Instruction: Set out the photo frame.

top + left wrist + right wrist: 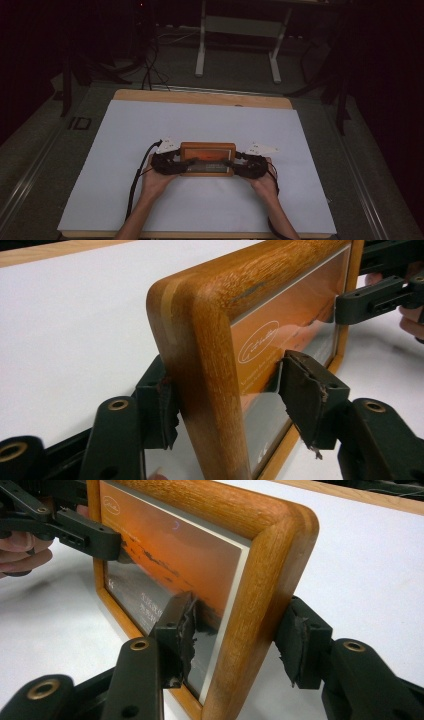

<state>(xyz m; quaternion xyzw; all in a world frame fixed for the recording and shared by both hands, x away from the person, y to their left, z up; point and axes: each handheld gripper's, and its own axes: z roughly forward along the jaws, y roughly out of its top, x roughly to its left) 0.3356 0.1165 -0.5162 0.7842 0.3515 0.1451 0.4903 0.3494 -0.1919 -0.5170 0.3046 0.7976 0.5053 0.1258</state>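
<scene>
The left gripper (222, 400) is seen in its own view with both black jaws astride the left side rail of a rounded, orange-brown wooden picture frame (210, 340) with a glass front; the pad on the back side is touching the wood, while the torn pad on the glass side stands clear of the pane with a visible gap, so the frame is between the jaws but is not pinched. The right gripper (237, 640) is seen in its own view with its jaws set across the opposite side rail; the worn pad on the front is pressed against the glass and the pad behind lies against the back of the wood, so the frame is gripped there at a medium opening. In the high view the two grippers, left (172, 164) and right (246, 166), are held by a person's hands at either end of the frame (208, 151), which stands raised on its long lower edge near the middle of a white sheet (125, 150) covering a light wooden table (200, 96). An orange picture with pale lettering is shown behind the glass. Dark floor and a pale metal stand (202, 45) lie beyond the table's far edge.
</scene>
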